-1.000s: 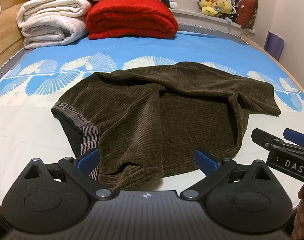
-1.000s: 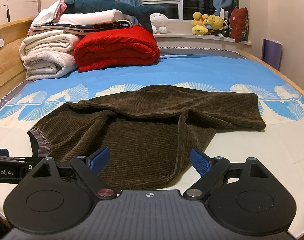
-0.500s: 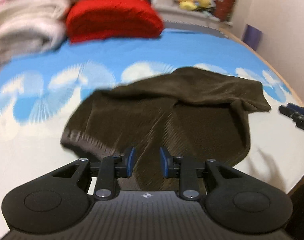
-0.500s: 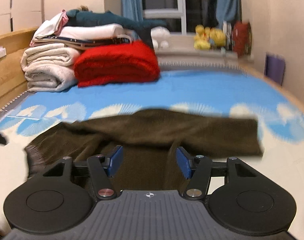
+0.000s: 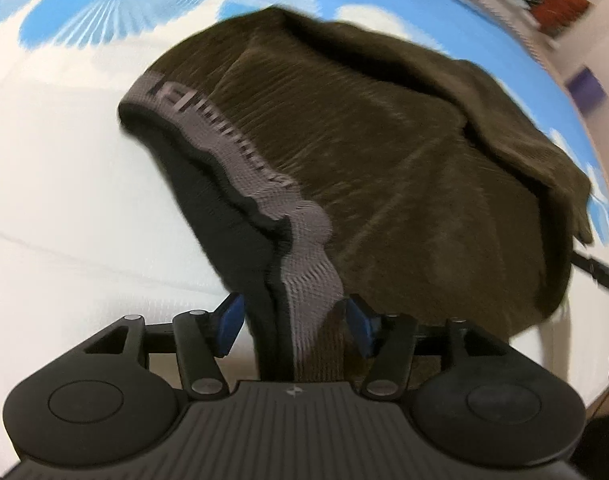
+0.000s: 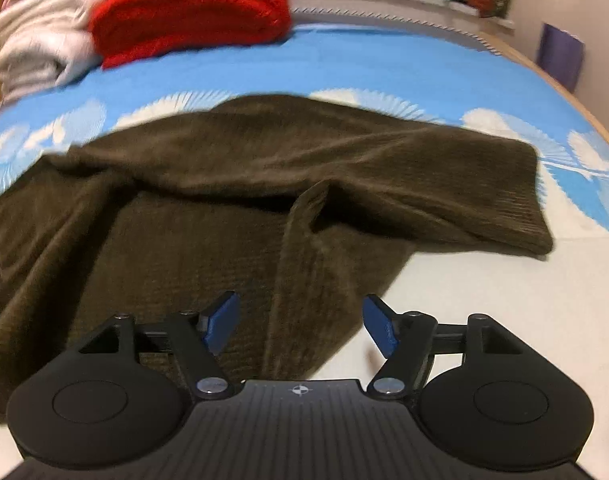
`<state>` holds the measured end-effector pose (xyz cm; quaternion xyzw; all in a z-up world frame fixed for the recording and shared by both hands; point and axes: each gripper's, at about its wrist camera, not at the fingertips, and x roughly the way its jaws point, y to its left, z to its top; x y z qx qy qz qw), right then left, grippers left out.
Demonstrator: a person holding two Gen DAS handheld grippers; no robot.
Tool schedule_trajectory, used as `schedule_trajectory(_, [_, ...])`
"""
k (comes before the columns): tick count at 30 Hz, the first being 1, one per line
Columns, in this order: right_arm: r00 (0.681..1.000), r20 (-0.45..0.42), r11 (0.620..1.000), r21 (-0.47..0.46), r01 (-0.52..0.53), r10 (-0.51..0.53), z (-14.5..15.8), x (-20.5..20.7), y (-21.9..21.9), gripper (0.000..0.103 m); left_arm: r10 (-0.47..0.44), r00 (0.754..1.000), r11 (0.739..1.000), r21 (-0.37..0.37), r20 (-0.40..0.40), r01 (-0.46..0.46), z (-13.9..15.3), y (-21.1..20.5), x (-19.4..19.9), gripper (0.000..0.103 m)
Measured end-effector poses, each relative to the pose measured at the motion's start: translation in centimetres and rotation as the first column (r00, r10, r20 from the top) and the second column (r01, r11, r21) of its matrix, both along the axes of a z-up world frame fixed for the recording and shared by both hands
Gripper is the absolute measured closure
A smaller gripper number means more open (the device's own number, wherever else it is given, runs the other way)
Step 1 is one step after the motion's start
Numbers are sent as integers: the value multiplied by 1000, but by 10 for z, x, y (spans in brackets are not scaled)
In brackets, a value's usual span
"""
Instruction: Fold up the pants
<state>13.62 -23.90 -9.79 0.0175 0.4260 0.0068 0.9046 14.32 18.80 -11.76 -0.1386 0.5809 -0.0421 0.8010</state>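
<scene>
Left wrist: left gripper (image 5: pixel 294 326) jaws just reopened astride pants (image 5: pixel 384 160) waistband (image 5: pixel 304 264), right gripper (image 6: pixel 302 326) spread, opening

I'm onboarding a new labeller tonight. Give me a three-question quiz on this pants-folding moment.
1. True or false: the left tool has the grey waistband between its blue pads.
2. What colour are the pants?
3. The folded red blanket lies: A) under the pants, B) at the bed's far end, C) on the floor.

Key: 1 true; 2 dark brown; 3 B.
</scene>
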Motion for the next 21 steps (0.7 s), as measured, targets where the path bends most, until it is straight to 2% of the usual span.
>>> schedule_trajectory(3, [999, -34, 997, -58, -43, 41, -12, 10, 13, 31, 23, 1000, 999, -23, -7, -23, -4, 1, 9, 25])
schedule_trajectory(8, [995, -96, 984, -176, -30, 13, -31, 29, 19, 33, -39, 998, 998, 54, -52, 42, -14, -15, 16, 21])
schedule_trajectory(9, [994, -105, 982, -189, -19, -1, -33, 31, 17, 35, -62, 995, 995, 76, -76, 68, -18, -19, 16, 21])
schedule_trajectory(11, [993, -116, 978, -207, 0, -25, -37, 33, 13, 47, -111, 991, 985, 124, -71, 119, -19, -28, 14, 21])
schedule_trajectory(13, [993, -115, 980, -198, 16, -39, -37, 33, 10, 71, -134, 989, 977, 156, -59, 142, -17, -35, 11, 24])
schedule_trajectory(15, [994, -94, 982, -187, 40, -58, -31, 30, 4, 88, -138, 989, 977, 156, -47, 144, -13, -35, 9, 40])
schedule_trajectory(17, [995, -58, 984, -165, 69, -80, -19, 23, -6, 92, -130, 991, 980, 149, -21, 132, -5, -34, 5, 63])
schedule_trajectory(21, [987, 21, 984, -76, 160, -158, 11, -1, -39, 93, -133, 988, 974, 196, 79, 116, 22, -31, -8, 71])
